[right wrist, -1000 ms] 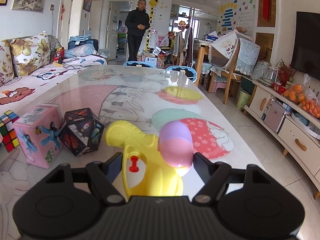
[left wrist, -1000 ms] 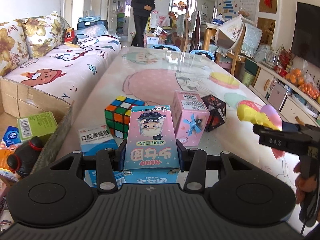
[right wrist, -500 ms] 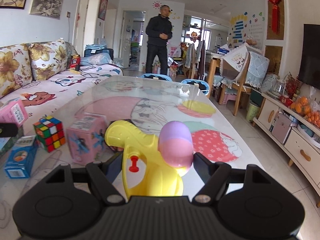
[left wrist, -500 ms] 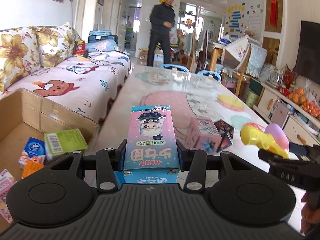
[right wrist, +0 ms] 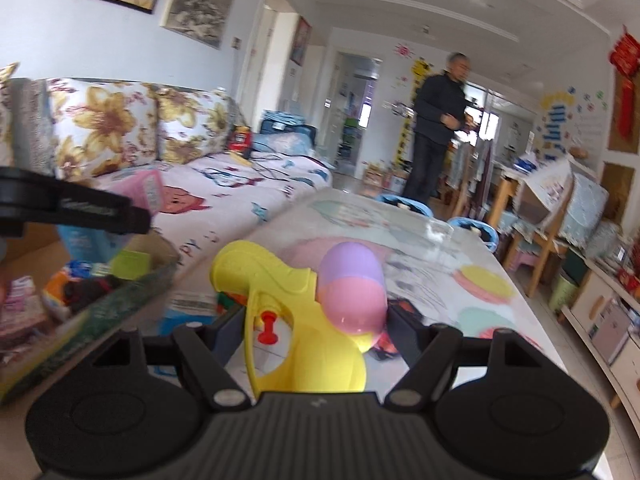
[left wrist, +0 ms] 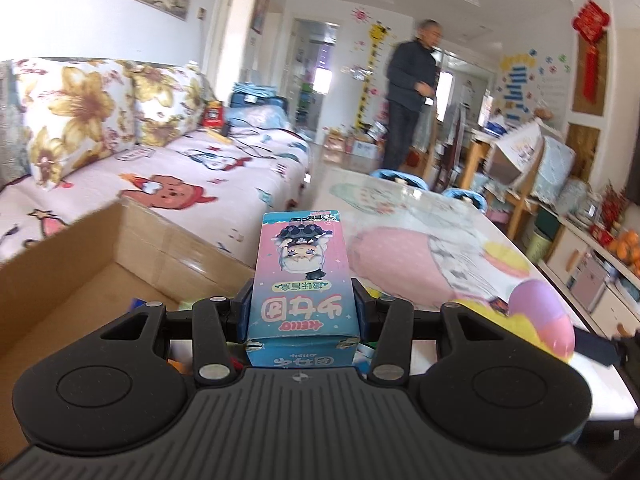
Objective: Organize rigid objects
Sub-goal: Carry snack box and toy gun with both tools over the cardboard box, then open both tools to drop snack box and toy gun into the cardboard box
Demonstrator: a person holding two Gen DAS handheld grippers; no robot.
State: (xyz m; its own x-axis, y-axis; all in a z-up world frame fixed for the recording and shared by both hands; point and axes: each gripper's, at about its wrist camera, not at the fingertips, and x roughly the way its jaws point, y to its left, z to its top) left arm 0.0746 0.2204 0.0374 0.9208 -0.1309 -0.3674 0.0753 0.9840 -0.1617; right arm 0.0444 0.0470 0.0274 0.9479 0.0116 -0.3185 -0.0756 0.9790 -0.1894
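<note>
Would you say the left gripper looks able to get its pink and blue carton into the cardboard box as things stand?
Probably yes: the left gripper, shut on the carton, is at the cardboard box, whose open top shows nothing blocking it.

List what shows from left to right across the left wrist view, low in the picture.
cardboard box → left gripper shut on the pink and blue carton → yellow toy water gun held by the right gripper

Your blue-and-pink printed carton (left wrist: 301, 280) hides most of the open cardboard box's (left wrist: 120, 240) contents. The standing person in dark clothes (right wrist: 438, 128) blurs. Behind your yellow plastic water pistol (right wrist: 296, 320), table items go unreadable.
</note>
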